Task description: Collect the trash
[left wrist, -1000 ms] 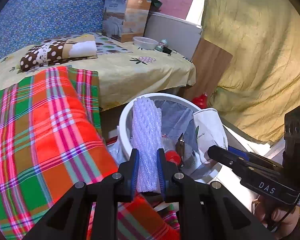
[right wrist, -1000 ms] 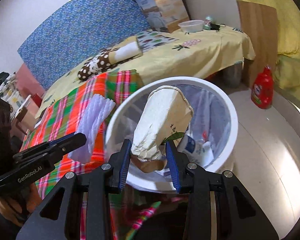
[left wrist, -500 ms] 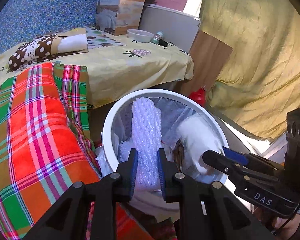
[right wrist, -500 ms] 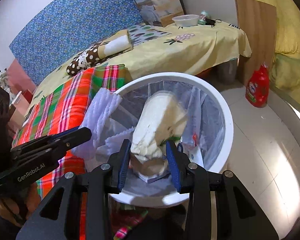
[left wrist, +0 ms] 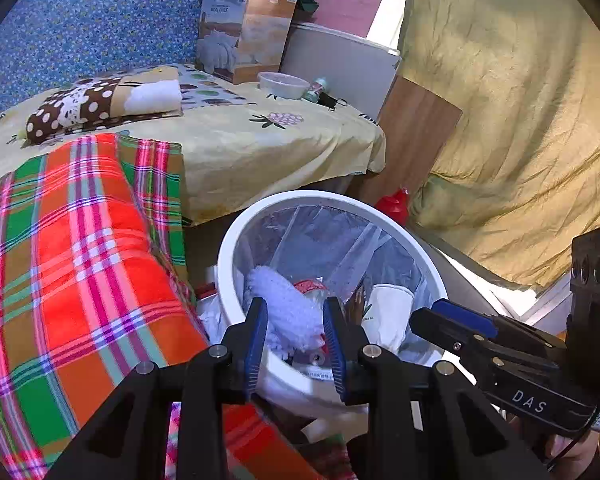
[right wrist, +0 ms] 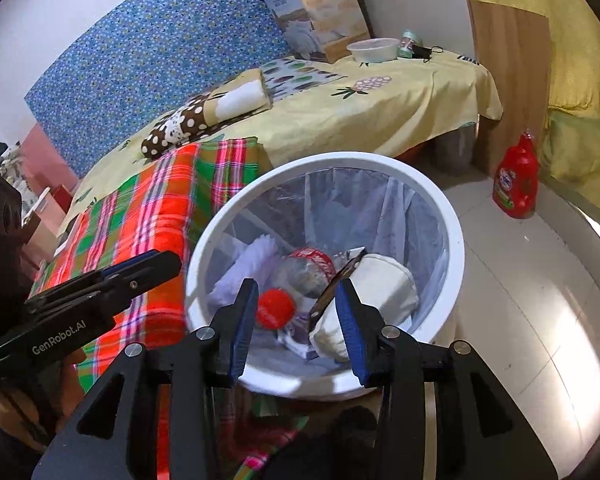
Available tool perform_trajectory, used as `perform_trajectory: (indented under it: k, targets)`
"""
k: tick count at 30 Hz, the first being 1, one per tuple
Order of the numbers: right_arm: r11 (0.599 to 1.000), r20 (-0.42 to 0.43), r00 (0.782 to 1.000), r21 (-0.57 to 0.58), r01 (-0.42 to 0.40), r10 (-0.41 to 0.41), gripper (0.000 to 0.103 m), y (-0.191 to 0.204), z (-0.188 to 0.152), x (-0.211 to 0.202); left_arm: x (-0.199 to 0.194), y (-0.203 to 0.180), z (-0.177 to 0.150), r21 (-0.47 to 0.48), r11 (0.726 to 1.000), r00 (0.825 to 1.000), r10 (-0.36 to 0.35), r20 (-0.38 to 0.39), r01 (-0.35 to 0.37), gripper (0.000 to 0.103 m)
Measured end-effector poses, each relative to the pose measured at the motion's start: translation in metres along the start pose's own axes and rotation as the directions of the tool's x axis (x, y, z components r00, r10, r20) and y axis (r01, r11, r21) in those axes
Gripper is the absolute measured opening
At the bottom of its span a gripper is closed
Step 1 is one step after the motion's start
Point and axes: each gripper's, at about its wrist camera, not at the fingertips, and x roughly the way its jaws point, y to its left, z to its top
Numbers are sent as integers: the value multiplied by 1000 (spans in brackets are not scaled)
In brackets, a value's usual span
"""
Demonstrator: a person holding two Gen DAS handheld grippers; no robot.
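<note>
A white round bin (left wrist: 300, 197) (right wrist: 340, 159) with a clear liner stands beside the bed. In it lie a white foam net sleeve (left wrist: 288, 308) (right wrist: 248, 264), a cream paper bag (right wrist: 384, 286) (left wrist: 392, 312) and a plastic bottle (right wrist: 306, 270) with a red cap (right wrist: 274, 308). My left gripper (left wrist: 295, 340) hovers over the bin's near rim, jaws opening, and the foam sleeve has dropped clear of its pads. My right gripper (right wrist: 296, 312) also hangs over the bin, jaws opening, with the paper bag lying loose below its right finger.
A bed with a red-green plaid blanket (left wrist: 80, 260) and a yellow sheet (right wrist: 380, 112) lies left of the bin. On it are a box (left wrist: 244, 40) and a bowl (left wrist: 284, 85). A red detergent bottle (right wrist: 518, 184) stands on the tiled floor by a wooden board (left wrist: 412, 136).
Both grippers opened. The foam sleeve dropped out of the left one and the paper bag out of the right one, and both now lie in the bin.
</note>
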Motion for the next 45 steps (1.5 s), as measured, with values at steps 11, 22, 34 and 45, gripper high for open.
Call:
perform_trajectory:
  k: [11, 22, 34, 45]
  targets:
    - [998, 50, 999, -62, -18, 21, 43, 30, -12, -23, -55, 5, -25, -23, 999, 998, 43, 48, -42, 44]
    - [990, 99, 994, -139, -37, 51, 44, 59, -30, -46, -112, 12, -58, -30, 992, 987, 123, 107, -120, 44]
    - [979, 124, 990, -197, -47, 72, 45, 82, -55, -64, -155, 21, -96, -57, 973, 964, 228, 136, -222, 44]
    - [976, 132, 989, -214, -36, 65, 45, 90, -63, -70, -167, 29, -111, -88, 966, 958, 253, 134, -243, 44]
